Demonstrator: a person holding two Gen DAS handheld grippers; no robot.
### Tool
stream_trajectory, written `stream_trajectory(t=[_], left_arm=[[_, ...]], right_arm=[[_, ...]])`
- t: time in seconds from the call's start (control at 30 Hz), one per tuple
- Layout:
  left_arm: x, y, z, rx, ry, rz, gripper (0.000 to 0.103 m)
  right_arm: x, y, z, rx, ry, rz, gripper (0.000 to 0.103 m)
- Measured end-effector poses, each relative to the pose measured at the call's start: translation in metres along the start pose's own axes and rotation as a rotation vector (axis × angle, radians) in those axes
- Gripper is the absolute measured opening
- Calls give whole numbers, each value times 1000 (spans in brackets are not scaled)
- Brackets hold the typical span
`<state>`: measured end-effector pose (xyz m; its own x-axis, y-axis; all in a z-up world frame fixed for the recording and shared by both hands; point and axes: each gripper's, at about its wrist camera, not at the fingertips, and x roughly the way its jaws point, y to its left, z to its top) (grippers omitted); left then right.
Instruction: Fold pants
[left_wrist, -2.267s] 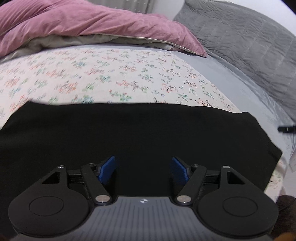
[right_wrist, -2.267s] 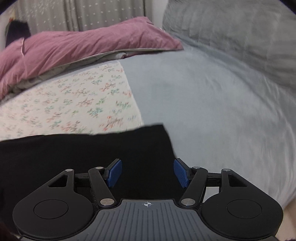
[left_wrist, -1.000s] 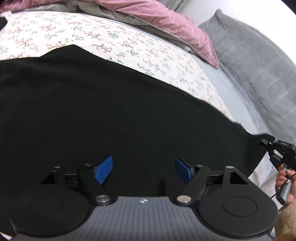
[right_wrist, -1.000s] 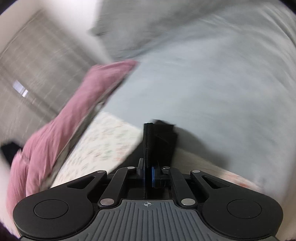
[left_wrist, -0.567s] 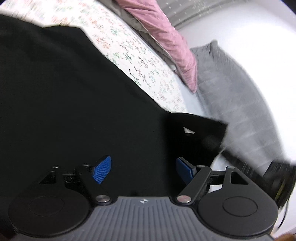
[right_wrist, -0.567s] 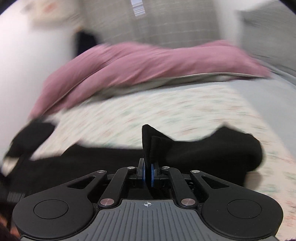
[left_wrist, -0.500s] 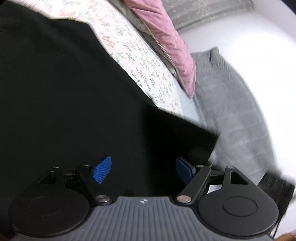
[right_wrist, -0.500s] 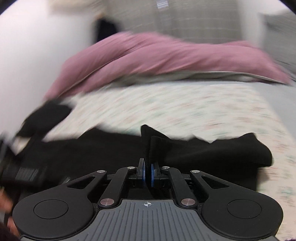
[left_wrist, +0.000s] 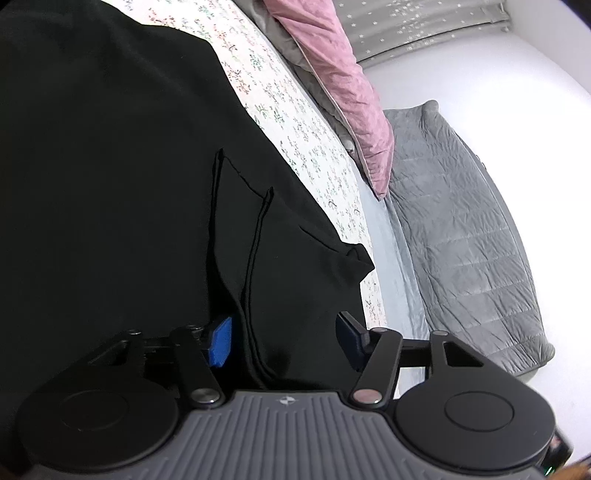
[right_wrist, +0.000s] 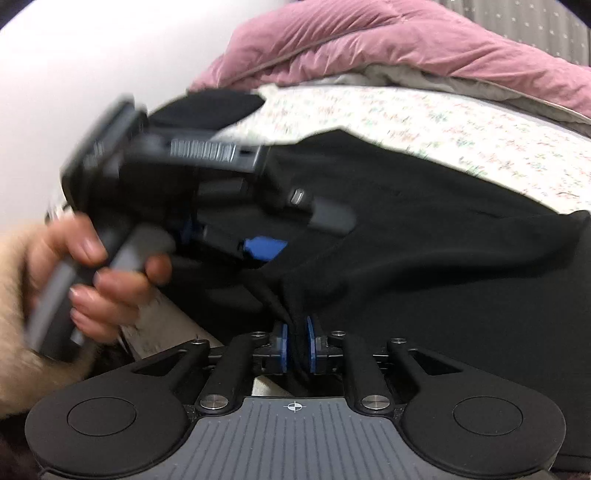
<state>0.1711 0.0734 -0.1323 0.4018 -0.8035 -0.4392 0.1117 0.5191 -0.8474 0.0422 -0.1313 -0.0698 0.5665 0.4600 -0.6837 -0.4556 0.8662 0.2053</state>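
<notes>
Two grippers are on the black soft-fabric pants (left_wrist: 110, 177), which lie spread over the white floral-print bedsheet (left_wrist: 295, 122) with one end folded back over the rest, so a doubled hem edge runs up the cloth from the left gripper (left_wrist: 284, 343). Your left gripper sits low over that folded layer, its jaws apart and just closing in, with black cloth and the hem edge lying between its blue rubber finger pads (left_wrist: 221, 341); the near pad lies against the hem edge, the far pad looks clear of the cloth, so nothing is clamped there. Your right gripper (right_wrist: 296, 349) has a bunched ridge of the same pants between its blue pads (right_wrist: 282, 347); its jaws have just eased apart a little, and whether they still pinch the fabric you cannot tell from this view. From the right wrist camera your left hand (right_wrist: 74, 273) is seen wrapped around the grey handle of the left gripper, blurred, just beyond and left of the right gripper's tips. Beyond the pants on the far side of the sheet lies the crumpled pink velvet duvet (right_wrist: 406, 40), and beside the sheet, past its edge, a grey quilted blanket (left_wrist: 472, 236)
</notes>
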Motion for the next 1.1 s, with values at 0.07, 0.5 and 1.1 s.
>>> stream_trajectory(t=[0.07, 0.5, 1.1], left_arm=[[-1, 6, 1, 3, -1, -2, 79], [-1, 3, -11, 175, 19, -3, 77], [5, 6, -9, 221, -8, -45, 75]], right_arm=[[-19, -10, 1, 26, -38, -12, 16], [13, -57, 79, 196, -34, -62, 51], [83, -22, 90, 46, 75, -144, 11]])
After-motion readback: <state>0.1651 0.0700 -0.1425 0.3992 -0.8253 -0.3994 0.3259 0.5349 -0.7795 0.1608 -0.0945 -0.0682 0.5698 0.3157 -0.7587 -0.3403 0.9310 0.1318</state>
